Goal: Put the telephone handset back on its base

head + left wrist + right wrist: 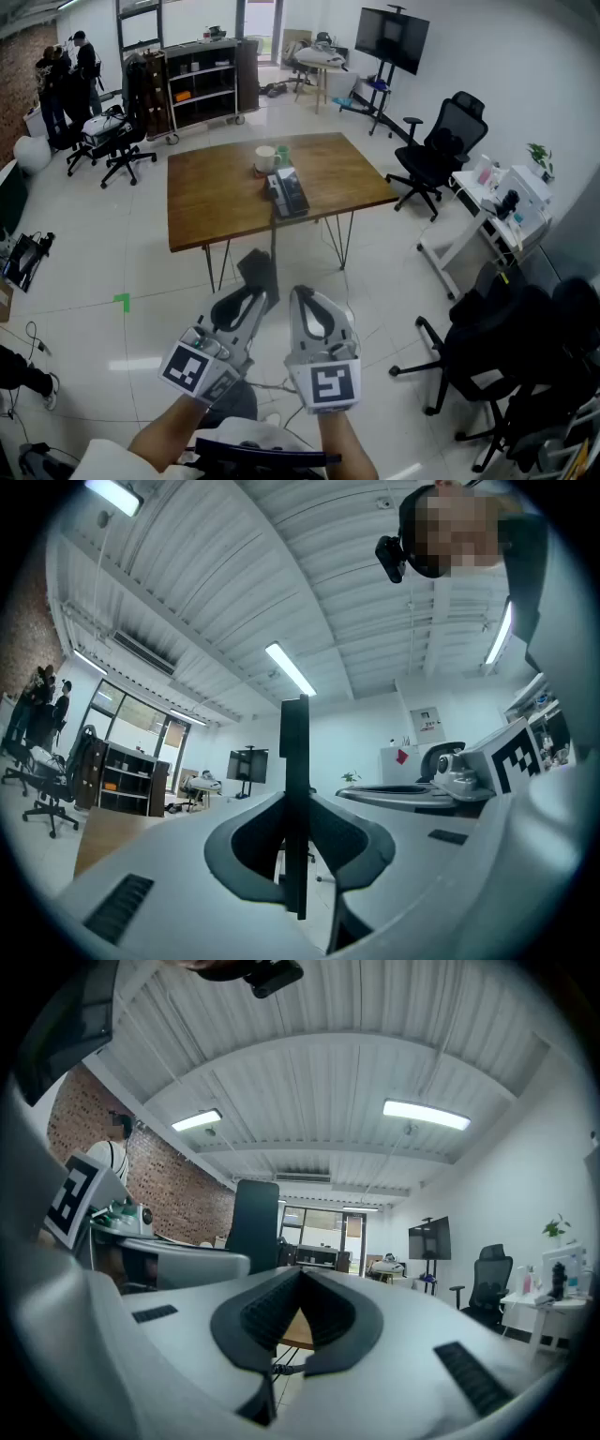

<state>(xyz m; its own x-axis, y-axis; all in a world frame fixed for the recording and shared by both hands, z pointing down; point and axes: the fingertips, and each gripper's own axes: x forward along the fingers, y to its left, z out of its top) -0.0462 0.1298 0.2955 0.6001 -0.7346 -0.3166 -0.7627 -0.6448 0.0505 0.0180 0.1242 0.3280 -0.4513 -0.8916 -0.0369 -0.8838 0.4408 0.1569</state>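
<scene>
The left gripper (257, 270) and right gripper (302, 294), both pressed shut and empty, hang over open floor (122, 272), well short of the wooden table (216, 192). The telephone (288, 190) sits near its front edge.

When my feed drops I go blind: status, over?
Left gripper shut on black panel; right gripper shut, empty. Telephone on table ahead, out of reach. Path open.
</scene>
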